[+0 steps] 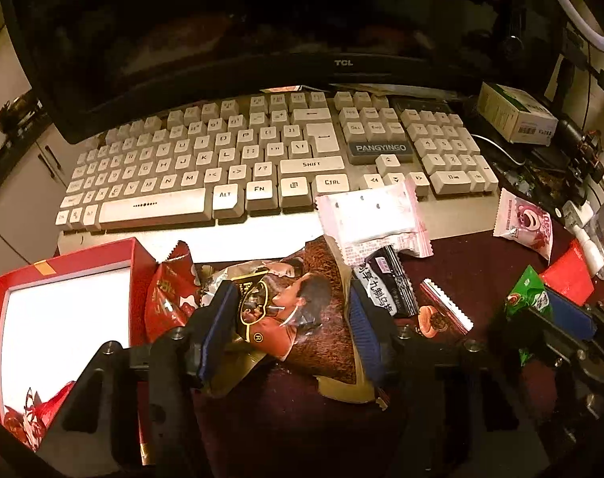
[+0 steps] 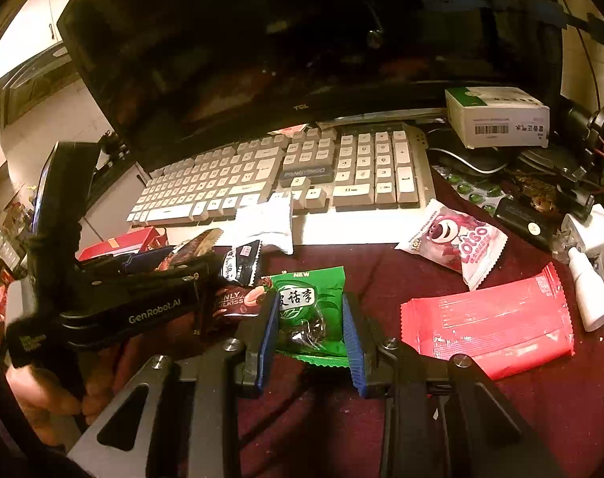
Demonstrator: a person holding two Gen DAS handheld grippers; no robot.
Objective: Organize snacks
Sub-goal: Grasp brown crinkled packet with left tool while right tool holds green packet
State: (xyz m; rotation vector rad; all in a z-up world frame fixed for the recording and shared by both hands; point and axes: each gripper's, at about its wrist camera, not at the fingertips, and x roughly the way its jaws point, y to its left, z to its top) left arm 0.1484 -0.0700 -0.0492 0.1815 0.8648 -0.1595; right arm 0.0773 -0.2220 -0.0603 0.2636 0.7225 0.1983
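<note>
My left gripper (image 1: 290,314) stands with its blue pads on both sides of a brown and gold snack bag (image 1: 298,314) with a man's picture, and seems closed on it. A red box (image 1: 63,318) with a white inside lies to its left. My right gripper (image 2: 312,318) has its pads against a green plum packet (image 2: 310,310), which also shows in the left wrist view (image 1: 527,298). A white and pink packet (image 1: 371,219), a black packet (image 1: 385,283), a pink Lotso packet (image 2: 457,239) and a red flat packet (image 2: 489,322) lie on the dark red cloth.
A white keyboard (image 1: 262,155) and a black TCL monitor (image 1: 238,24) stand behind the snacks. A white carton (image 2: 497,115), cables, a charger and a small white bottle (image 2: 589,290) crowd the right side. A red snack bag (image 1: 170,294) lies by the box.
</note>
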